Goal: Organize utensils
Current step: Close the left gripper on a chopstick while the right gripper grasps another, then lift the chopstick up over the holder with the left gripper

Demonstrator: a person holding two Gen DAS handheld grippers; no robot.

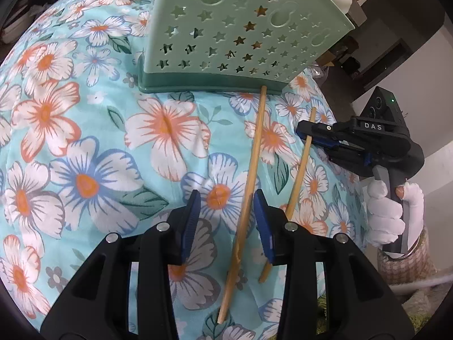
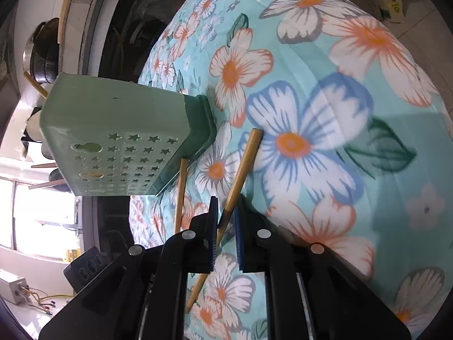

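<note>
A pale green utensil holder (image 1: 226, 28) with star-shaped holes stands at the far side of the flowered cloth. Two wooden chopsticks lie in front of it. The longer-looking chopstick (image 1: 249, 175) runs between the jaws of my left gripper (image 1: 228, 221), which is open; its pads do not press on the stick. My right gripper (image 1: 307, 134), held by a white-gloved hand (image 1: 385, 215), is shut on the second chopstick (image 1: 297, 175) near its far end. In the right wrist view that gripper (image 2: 226, 212) clamps this chopstick (image 2: 240, 170), with the other chopstick (image 2: 179, 192) and the holder (image 2: 113, 130) to the left.
A turquoise flowered cloth (image 1: 85, 113) covers the table, which drops off at the right (image 1: 348, 170). Wooden handles (image 2: 45, 184) stick out of the holder's top. Metal pots (image 2: 42, 56) and a cabinet stand behind it. A woven basket (image 1: 407, 266) sits beyond the table edge.
</note>
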